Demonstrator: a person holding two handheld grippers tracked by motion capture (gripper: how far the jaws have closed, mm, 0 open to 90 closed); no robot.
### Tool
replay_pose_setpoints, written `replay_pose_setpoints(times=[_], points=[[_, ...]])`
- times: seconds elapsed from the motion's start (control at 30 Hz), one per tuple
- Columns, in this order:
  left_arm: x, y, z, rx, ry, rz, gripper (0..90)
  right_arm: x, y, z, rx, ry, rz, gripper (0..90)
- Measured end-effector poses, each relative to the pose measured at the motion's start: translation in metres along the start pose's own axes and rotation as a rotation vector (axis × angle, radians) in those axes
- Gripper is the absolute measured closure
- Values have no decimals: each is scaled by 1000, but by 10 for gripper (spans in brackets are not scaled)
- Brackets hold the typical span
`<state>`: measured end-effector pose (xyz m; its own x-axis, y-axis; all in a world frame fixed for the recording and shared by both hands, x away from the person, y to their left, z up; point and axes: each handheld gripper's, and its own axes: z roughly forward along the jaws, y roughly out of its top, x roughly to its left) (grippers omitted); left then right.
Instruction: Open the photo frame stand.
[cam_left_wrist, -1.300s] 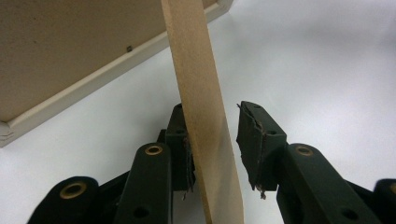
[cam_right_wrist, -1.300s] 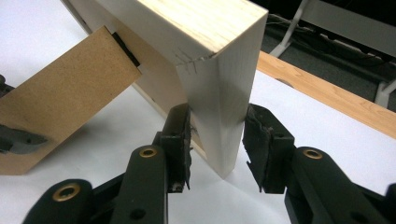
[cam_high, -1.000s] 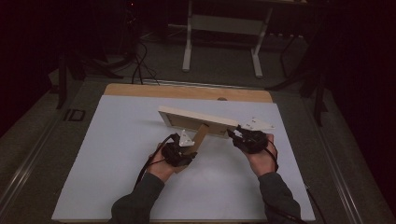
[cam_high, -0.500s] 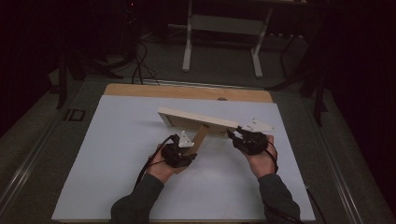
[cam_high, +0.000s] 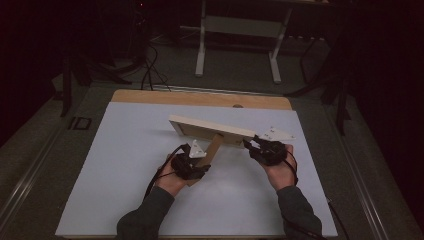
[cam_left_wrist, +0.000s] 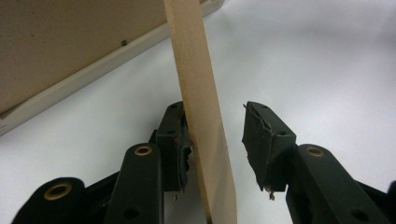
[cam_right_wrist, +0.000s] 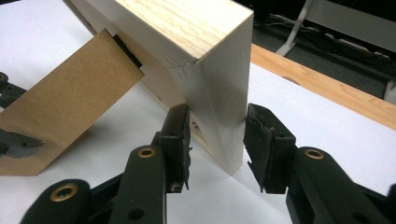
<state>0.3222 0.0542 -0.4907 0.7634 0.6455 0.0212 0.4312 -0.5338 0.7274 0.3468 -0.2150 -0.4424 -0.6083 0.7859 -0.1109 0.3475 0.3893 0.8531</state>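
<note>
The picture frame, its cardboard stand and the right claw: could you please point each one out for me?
Frame (cam_right_wrist: 187, 28), right gripper view, on its wooden top face.
Stand (cam_left_wrist: 198, 93), left gripper view, on the strip's flat face between the jaws.
Right claw (cam_right_wrist: 217, 140), right gripper view, midway between its tips, at the frame's corner.

A: Any writing to read on the frame (cam_high: 212, 131), its stand (cam_left_wrist: 201, 112) or the table (cam_high: 125, 165)?
B: None. No label, brand, number or sign is legible anywhere, upper left to lower right.
</note>
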Motion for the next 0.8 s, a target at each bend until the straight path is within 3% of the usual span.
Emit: replay_pose_setpoints(times=[0.8], points=[[8,0,-10,-51,-72,-74,573,-5,-5,1,33,41,-4,584]])
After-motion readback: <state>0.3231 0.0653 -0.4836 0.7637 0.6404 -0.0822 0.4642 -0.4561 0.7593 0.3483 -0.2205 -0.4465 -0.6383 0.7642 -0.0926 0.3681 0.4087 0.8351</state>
